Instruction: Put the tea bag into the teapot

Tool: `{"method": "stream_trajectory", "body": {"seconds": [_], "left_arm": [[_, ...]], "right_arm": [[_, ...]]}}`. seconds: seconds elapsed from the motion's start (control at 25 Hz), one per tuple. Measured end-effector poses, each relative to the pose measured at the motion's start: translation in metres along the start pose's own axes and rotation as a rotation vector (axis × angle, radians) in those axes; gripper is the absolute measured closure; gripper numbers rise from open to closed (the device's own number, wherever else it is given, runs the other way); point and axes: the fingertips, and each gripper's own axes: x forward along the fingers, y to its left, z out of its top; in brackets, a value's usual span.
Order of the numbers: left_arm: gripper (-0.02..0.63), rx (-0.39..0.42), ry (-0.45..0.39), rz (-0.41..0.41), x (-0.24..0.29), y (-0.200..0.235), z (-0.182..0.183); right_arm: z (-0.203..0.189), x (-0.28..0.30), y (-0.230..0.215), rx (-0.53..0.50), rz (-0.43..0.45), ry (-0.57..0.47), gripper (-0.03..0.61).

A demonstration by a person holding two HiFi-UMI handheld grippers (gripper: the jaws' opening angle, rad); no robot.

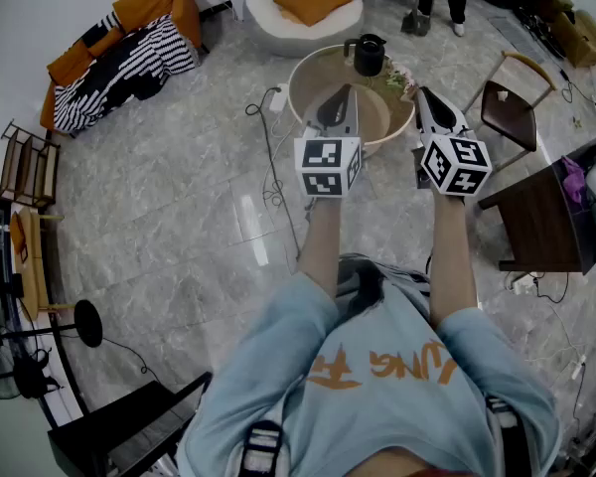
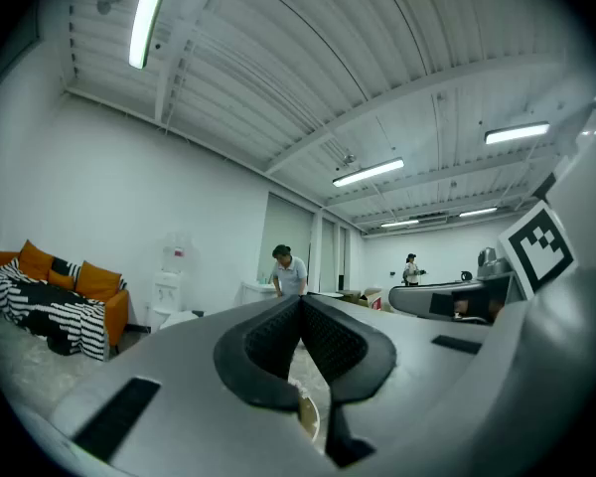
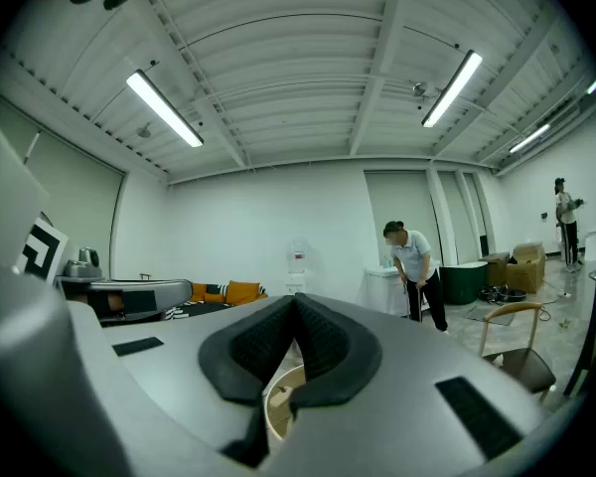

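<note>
A black teapot (image 1: pixel 368 55) stands at the far side of a round pale wooden table (image 1: pixel 313 82). I cannot pick out a tea bag in any view. Both grippers are held level in front of the person, pointing at the table. My left gripper (image 1: pixel 345 91) reaches over the table's near rim with its jaws shut and nothing between them (image 2: pixel 300 304). My right gripper (image 1: pixel 421 94) hovers at the table's right edge, also shut and empty (image 3: pixel 296 302). The gripper views look out across the room, with only a sliver of the table's rim showing under the jaws.
A wooden chair (image 1: pixel 512 107) stands right of the table, with a dark desk (image 1: pixel 541 217) nearer. A cable (image 1: pixel 271 157) trails over the floor at the table's left. A striped sofa (image 1: pixel 119 48) and a white beanbag (image 1: pixel 308 3) sit further back. A person (image 3: pixel 414 266) stands in the room.
</note>
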Motion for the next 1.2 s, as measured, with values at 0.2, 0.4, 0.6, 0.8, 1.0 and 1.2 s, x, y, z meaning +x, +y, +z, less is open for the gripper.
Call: {"method": "stream_trajectory", "body": {"seconds": [0.2,0.4,0.6,0.8,1.0,1.2], "left_arm": [[0.589,-0.004,0.006,-0.002,-0.002,0.0,-0.004],[0.589,-0.003,0.012,0.0,-0.003,0.009,-0.007],[0.589,-0.013,0.034,-0.015,-0.004,0.015,-0.017],[0.589,-0.047,0.054,0.005,-0.004,0.033,-0.031],[0.589,-0.093,0.085,0.049,-0.01,0.06,-0.054],[0.589,-0.126,0.147,0.198,-0.026,0.109,-0.08]], "right_arm": [[-0.003,-0.001,0.007,-0.02,0.013,0.011,0.566],[-0.006,0.0,0.005,-0.011,-0.007,-0.001,0.566],[-0.012,-0.001,-0.004,0.033,-0.078,0.004,0.566],[-0.022,-0.005,-0.019,0.046,-0.147,0.011,0.566],[-0.041,-0.007,-0.023,0.045,-0.187,0.056,0.566],[-0.058,-0.009,-0.029,0.028,-0.231,0.096,0.566]]}}
